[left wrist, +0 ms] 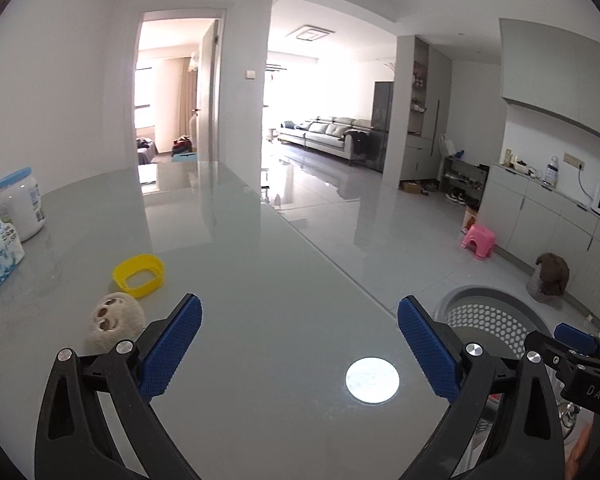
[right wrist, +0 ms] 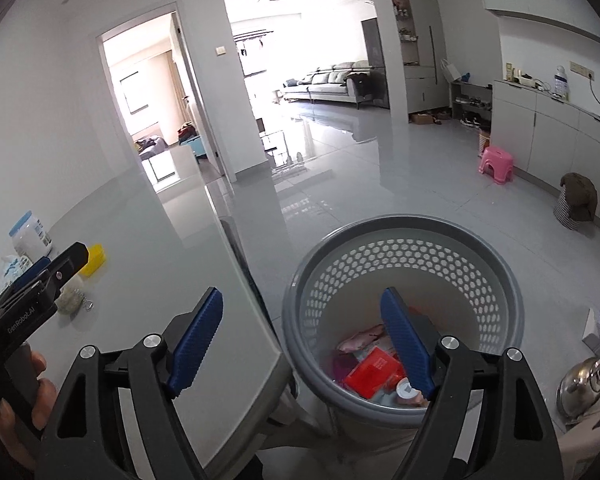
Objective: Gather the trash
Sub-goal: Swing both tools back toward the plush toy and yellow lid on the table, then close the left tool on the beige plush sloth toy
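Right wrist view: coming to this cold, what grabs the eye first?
The grey perforated basket on the floor beside the table, with a red packet and other wrappers at its bottom, seen between the open, empty right claw. On the glossy table, a yellow ring and a fuzzy cream ball lie ahead of the open left claw.

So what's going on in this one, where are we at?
A person is clearing trash off a glossy grey table into a grey perforated plastic basket on the floor beside it. Both grippers are open and empty: the right gripper hangs over the basket, which already holds a red box and pink wrappers; the left gripper is over the table. A yellow plastic ring and a fluffy white ball remain on it.
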{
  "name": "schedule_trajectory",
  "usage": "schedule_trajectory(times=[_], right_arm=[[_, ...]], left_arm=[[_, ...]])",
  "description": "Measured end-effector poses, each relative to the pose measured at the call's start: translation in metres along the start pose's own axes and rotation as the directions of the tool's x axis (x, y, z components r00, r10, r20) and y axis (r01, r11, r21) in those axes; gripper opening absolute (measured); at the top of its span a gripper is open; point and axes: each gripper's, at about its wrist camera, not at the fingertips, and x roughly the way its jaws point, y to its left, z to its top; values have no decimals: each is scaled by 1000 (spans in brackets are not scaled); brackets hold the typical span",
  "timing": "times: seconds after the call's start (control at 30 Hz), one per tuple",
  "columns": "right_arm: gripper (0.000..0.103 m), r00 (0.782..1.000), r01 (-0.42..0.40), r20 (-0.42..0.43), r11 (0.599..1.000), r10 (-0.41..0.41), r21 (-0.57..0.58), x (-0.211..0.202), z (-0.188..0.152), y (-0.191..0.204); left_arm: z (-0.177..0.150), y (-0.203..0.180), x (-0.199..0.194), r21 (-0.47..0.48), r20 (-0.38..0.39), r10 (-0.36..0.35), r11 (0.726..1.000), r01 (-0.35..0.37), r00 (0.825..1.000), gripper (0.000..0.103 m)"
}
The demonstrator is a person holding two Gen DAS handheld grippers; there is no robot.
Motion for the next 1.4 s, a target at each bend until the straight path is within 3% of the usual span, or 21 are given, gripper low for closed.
schedule_trajectory(times=[0.2,0.33,0.5,0.77,1.4], right_arm=[[78,990,-131,-60,988,127,-77,26,7,57],[78,980,-188,-91,970,176,-152,37,3,99],[78,960,-271,-130,945,249,-186,45,2,134],[78,944,-319,-158,927,291,-198,49,-5,151],[78,933,-333,-199,929,299,-163,65,-5,146]], left_arm=[[-3,63,-11,-55,1,157,986,-157,988,97],[-5,114,-12,-113,-37,260,958,-263,965,97],[-12,162,7,-156,-145,345,918,-365,928,97],[-25,167,50,-128,-291,345,910,-394,892,97],[-18,162,91,-84,-379,310,927,-366,872,93]])
